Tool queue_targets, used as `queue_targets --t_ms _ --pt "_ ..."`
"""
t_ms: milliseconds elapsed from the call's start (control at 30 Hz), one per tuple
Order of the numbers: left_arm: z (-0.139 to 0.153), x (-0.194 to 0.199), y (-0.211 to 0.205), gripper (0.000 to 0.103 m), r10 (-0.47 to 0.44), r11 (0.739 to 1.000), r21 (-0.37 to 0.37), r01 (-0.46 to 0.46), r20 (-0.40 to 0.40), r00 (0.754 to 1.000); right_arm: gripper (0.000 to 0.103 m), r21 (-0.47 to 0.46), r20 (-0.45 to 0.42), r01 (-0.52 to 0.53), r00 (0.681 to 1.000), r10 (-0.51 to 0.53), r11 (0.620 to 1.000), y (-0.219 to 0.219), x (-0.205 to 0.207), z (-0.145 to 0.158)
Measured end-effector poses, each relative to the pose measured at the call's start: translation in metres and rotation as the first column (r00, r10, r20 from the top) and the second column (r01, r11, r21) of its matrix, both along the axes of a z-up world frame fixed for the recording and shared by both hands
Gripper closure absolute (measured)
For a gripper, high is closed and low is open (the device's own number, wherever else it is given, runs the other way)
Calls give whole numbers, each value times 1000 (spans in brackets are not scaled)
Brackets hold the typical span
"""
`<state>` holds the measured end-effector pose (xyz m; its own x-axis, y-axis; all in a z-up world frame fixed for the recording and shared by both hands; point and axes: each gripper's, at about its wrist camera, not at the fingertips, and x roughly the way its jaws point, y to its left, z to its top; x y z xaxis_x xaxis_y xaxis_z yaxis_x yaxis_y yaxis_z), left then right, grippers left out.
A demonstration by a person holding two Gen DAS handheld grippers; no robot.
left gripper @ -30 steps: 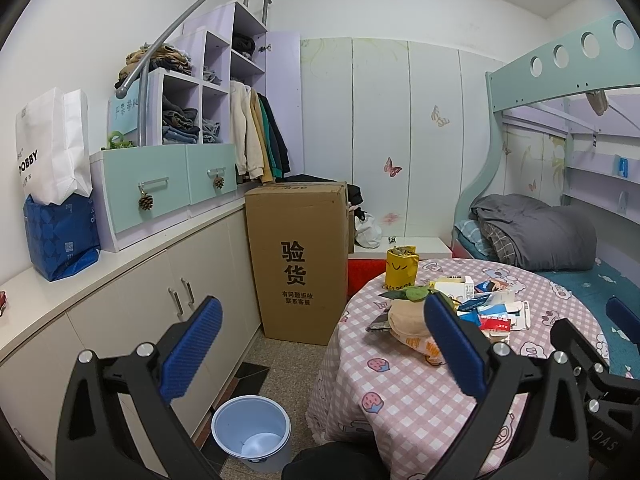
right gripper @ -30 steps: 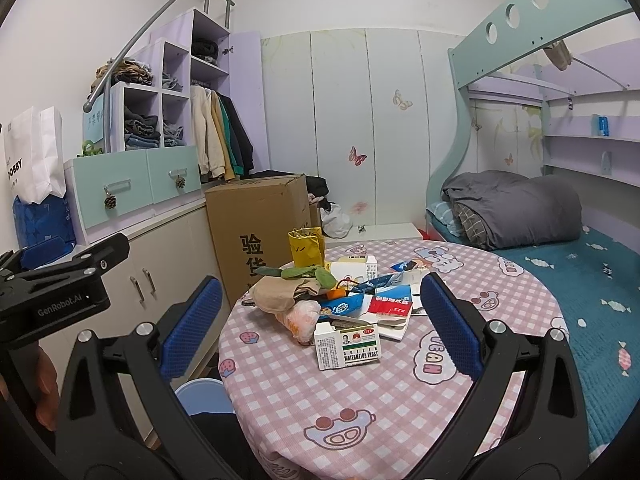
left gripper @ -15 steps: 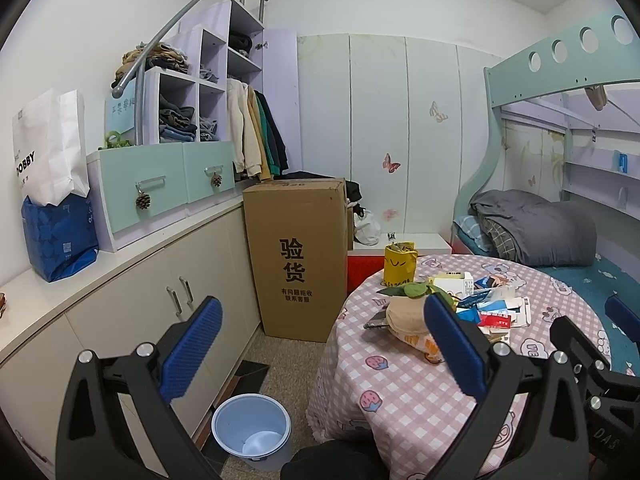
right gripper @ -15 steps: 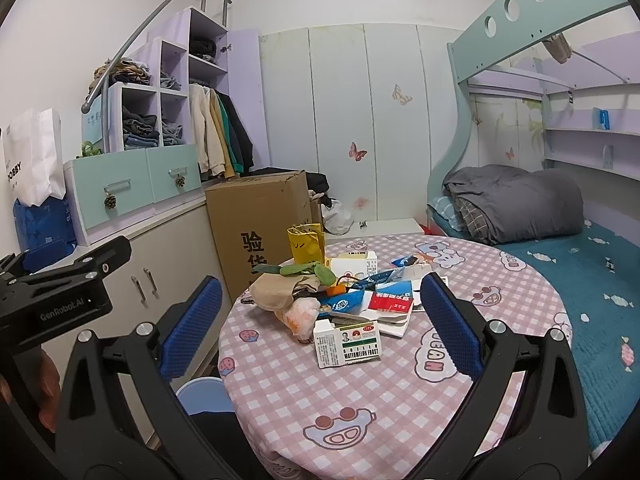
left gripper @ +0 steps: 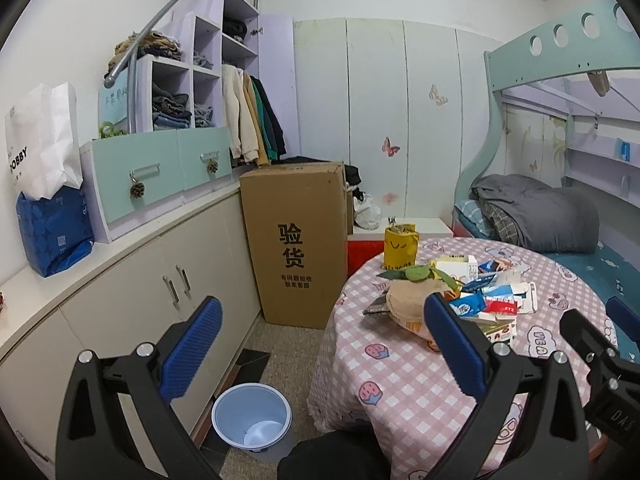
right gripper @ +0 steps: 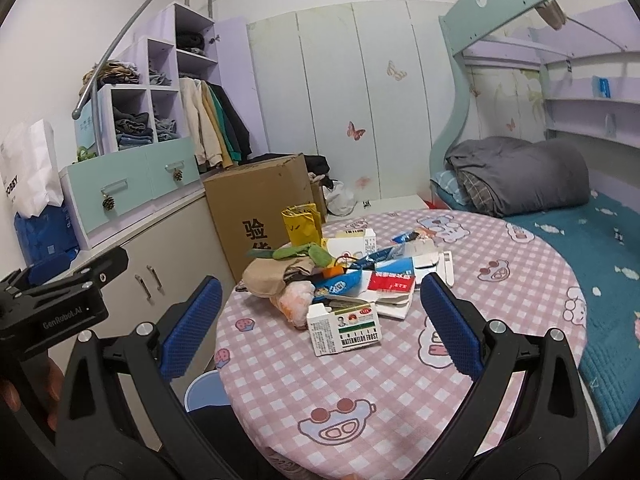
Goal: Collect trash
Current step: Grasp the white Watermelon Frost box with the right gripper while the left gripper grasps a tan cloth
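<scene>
Trash [right gripper: 344, 292] ahead, between spread fingers [right gripper: 450, 322]

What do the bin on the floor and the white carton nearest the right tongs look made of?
Bin: likely plastic, pale blue, smooth with a soft sheen and a rolled rim.
White carton: looks like thin printed card, matt, with folded edges and an open torn flap.

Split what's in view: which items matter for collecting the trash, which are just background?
Task items:
- trash pile on the round table
- white medicine box at the pile's near edge
- yellow paper bag
- blue bin on the floor
- left gripper and right gripper, both open and empty

Background:
- cardboard box
- grey duvet
- hanging clothes
- white shopping bag
</scene>
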<state>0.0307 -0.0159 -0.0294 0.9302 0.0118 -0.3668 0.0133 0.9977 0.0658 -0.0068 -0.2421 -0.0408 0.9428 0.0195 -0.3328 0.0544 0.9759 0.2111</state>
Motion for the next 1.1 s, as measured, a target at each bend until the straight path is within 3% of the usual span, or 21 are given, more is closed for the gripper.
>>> queue_targets --t_ms 367,633,767,833,867,1100 --pt "-36 50 -23 4 -42 999 25 46 -143 989 6 -10 -206 4 979 -6 1000 -21 60 -42" --pt "-59 85 -17 4 3 999 32 4 -214 977 6 -74 -398 -93 916 56 993 -6 127 -77" --pt "-66 103 -23 4 -32 999 10 35 -252 967 6 -70 -454 -109 889 66 992 -11 148 -88" --pt "-70 113 -31 4 -68 998 -12 68 -268 961 15 -50 -457 -125 885 88 991 -14 153 -91" --pt "-71 117 -35 4 -79 997 -14 79 -276 958 31 -33 -458 -130 883 101 991 -17 154 -92" --pt "-74 146 -71 4 -176 984 -22 178 -299 938 31 14 -430 -93 898 90 996 -43 137 -92"
